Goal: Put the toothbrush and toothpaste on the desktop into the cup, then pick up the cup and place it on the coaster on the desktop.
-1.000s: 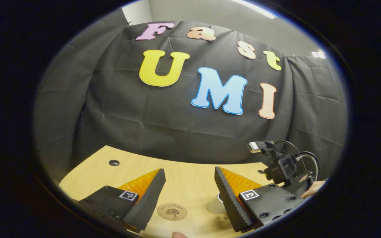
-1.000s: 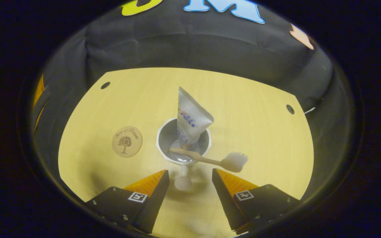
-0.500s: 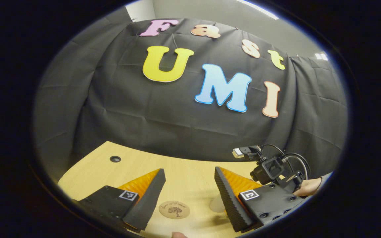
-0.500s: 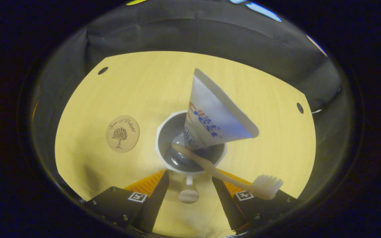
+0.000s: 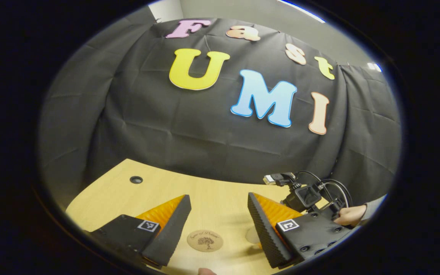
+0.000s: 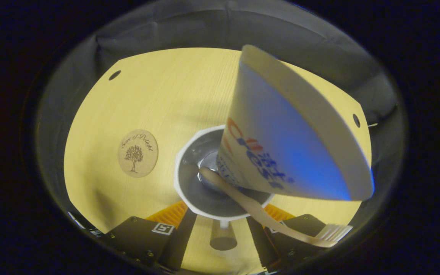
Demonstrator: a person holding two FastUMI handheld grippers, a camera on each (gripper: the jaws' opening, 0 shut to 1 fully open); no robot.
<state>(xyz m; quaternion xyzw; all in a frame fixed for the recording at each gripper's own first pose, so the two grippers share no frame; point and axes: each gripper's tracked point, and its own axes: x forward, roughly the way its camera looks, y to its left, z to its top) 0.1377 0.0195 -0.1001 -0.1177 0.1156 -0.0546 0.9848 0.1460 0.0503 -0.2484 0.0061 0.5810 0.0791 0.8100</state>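
Though coaster (image 6: 138, 152) script's blurry, toothpaste (image 6: 292, 141) lettering's red/blue.

My white cup (image 6: 189, 183) stands upright on the pale wood desktop, seen from right above its rim. The toothpaste tube (image 6: 292, 141) sits inside it, cap down, flat crimped end leaning up and out. The beige toothbrush (image 6: 258, 210) rests in there too, handle in, bristles hanging past the rim. Beside the cup lies the round cork coaster (image 6: 138, 152), bare, tree print up.
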